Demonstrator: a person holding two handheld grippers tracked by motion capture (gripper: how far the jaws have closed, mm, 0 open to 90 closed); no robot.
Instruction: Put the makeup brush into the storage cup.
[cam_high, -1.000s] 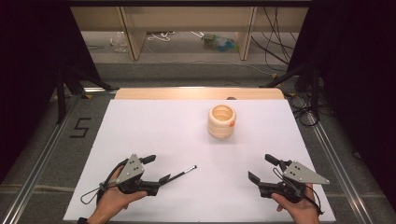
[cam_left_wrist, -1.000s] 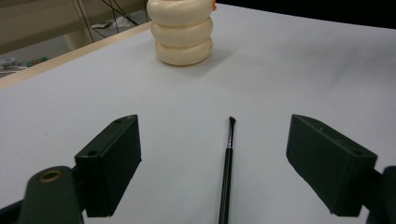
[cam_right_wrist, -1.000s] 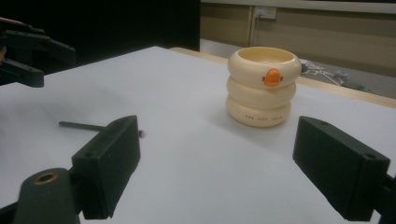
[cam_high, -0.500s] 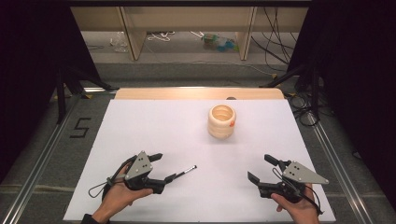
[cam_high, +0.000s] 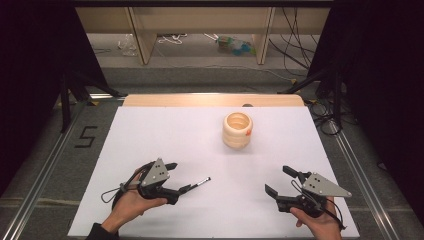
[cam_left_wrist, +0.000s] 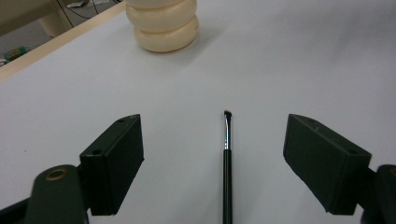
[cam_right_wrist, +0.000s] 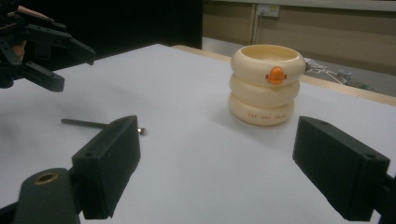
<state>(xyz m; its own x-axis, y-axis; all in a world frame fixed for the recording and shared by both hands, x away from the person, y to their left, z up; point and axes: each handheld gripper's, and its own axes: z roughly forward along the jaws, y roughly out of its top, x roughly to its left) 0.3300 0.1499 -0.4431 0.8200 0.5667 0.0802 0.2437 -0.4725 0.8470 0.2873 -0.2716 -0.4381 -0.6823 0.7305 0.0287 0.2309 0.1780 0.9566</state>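
A thin black makeup brush (cam_high: 198, 183) (cam_left_wrist: 227, 158) lies on the white table (cam_high: 165, 135), bristle tip pointing away from my left gripper. My left gripper (cam_high: 180, 177) (cam_left_wrist: 212, 128) stands open, and the brush handle runs between its jaws without touching either. A cream ringed cup (cam_high: 237, 130) (cam_right_wrist: 265, 84) with an orange duck beak stands upright at the table's far middle. My right gripper (cam_high: 278, 180) (cam_right_wrist: 219, 128) is open near the front right, holding nothing and facing the cup. In the right gripper view the left gripper (cam_right_wrist: 46, 51) sits at the top left, above the brush (cam_right_wrist: 86, 123).
A wooden strip (cam_high: 212, 100) borders the table's far edge. Metal rails (cam_high: 45, 165) run along both sides, with a "5" marker (cam_high: 86, 136) on the floor at left. Behind are shelving legs and cables (cam_high: 295, 55). Wide bare table surface lies between the grippers and the cup.
My left gripper has moved a little forward and right, so its open jaws now straddle the brush handle. The brush, the cup and the right gripper have stayed put.
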